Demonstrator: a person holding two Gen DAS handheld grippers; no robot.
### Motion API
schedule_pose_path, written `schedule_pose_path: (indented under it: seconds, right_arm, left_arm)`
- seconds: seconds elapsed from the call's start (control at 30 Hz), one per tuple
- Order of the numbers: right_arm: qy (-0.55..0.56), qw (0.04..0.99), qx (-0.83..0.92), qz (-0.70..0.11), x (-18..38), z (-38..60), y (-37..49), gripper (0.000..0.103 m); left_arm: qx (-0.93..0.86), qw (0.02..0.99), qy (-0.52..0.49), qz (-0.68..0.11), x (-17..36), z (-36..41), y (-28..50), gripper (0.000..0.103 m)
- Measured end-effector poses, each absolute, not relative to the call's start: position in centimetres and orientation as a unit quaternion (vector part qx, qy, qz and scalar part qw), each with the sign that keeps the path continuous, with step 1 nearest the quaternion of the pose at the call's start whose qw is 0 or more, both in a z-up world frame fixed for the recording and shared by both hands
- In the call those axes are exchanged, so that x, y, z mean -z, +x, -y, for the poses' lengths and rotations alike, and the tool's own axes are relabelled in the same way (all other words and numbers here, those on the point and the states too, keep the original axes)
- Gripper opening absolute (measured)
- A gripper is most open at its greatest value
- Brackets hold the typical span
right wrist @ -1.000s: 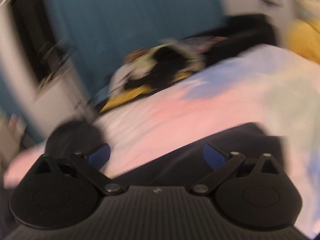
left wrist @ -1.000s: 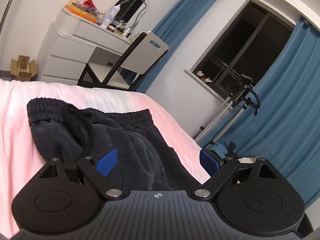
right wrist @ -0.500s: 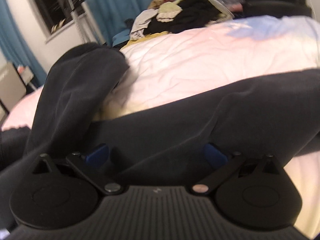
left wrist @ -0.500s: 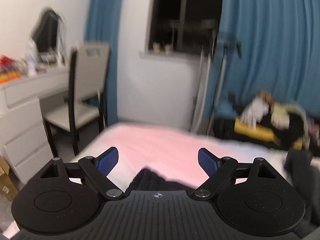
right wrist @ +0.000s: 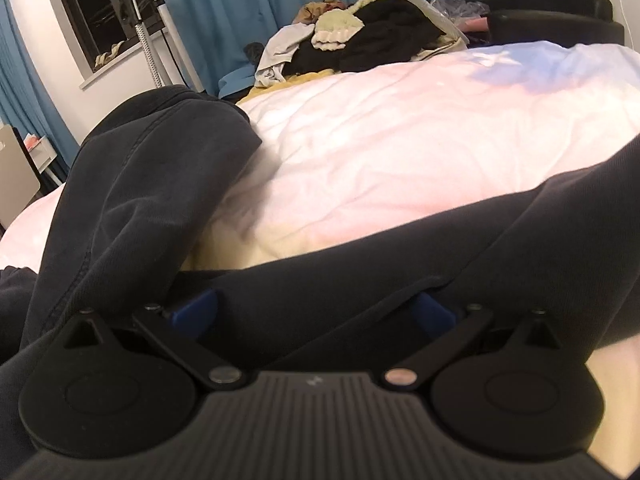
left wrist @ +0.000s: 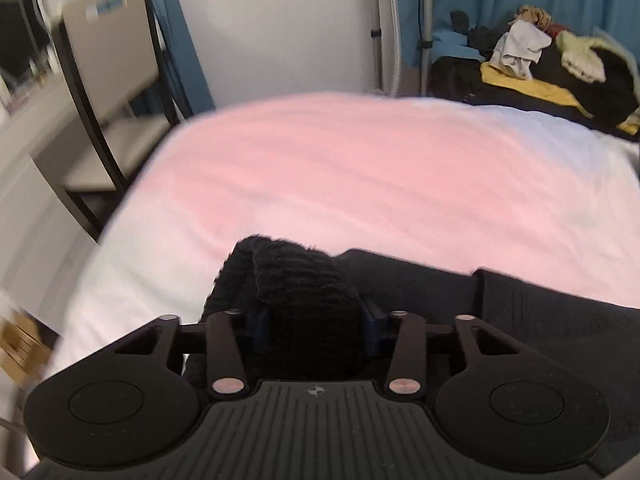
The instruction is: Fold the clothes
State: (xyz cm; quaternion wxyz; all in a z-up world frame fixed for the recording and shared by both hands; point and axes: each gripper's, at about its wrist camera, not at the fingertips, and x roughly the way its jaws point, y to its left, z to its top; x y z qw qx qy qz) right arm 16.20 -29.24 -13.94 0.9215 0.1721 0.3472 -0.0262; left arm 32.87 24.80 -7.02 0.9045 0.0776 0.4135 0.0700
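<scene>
Left gripper just closing, pinching the ribbed waistband of the dark trousers at the near edge of the pink bed. Only right view shows right gripper, jaws spread, cloth draped between them.

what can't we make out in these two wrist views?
- Left tool pads: left wrist view, buried behind the ribbed waistband they clamp.
- Right tool contact: right wrist view, dark shorts drape over the blue pads.
- Chair: left view, motion-blurred.
- Clothes pile: single items indistinct.
</scene>
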Motion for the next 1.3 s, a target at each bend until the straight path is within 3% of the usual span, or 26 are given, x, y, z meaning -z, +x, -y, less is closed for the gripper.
schedule_pose_path:
  seconds: [0.1, 0.37, 0.47, 0.53, 0.6, 0.67, 0.8, 0.97, 1.1, 1.3]
  right_arm:
    - [0.180, 0.920, 0.022, -0.346, 13.7, 29.6, 15.9, 0.103]
    - [0.243, 0.912, 0.033, -0.329, 12.4, 30.7, 14.5, 0.103]
    - [0.225, 0.917, 0.030, -0.328, 12.7, 30.4, 15.2, 0.103]
    - [0.209, 0.922, 0.030, -0.326, 13.0, 30.0, 15.5, 0.103]
    - [0.190, 0.926, 0.028, -0.325, 13.4, 29.7, 15.7, 0.103]
    - [0.187, 0.927, 0.024, -0.325, 13.4, 29.9, 15.8, 0.103]
    - [0.213, 0.922, 0.016, -0.324, 13.1, 30.8, 15.8, 0.103]
    - [0.255, 0.915, 0.005, -0.312, 12.0, 32.5, 15.0, 0.103]
    - [0.275, 0.918, 0.007, -0.286, 10.1, 34.2, 13.2, 0.103]
    - [0.339, 0.905, 0.006, -0.256, 7.0, 38.3, 8.5, 0.103]
  left_arm:
    - [-0.094, 0.923, 0.097, -0.359, 3.6, -23.4, 32.1, 0.039]
    - [-0.248, 0.949, -0.028, -0.195, -8.2, -27.1, 33.1, 0.040]
    - [-0.294, 0.929, -0.078, -0.212, -6.3, -29.0, 35.6, 0.057]
    - [-0.289, 0.923, -0.107, -0.231, -4.3, -29.2, 36.6, 0.059]
    - [-0.256, 0.925, -0.116, -0.254, -2.9, -28.6, 36.4, 0.069]
    - [-0.229, 0.931, -0.099, -0.265, -3.0, -27.1, 35.6, 0.070]
    - [-0.151, 0.961, -0.073, -0.222, -5.3, -22.0, 29.7, 0.084]
    - [-0.090, 0.969, -0.114, -0.197, -5.3, -15.8, 18.1, 0.088]
    - [-0.115, 0.933, -0.283, -0.189, -0.9, -15.1, 10.4, 0.090]
    - [-0.162, 0.859, -0.433, -0.222, 5.8, -18.6, 5.4, 0.089]
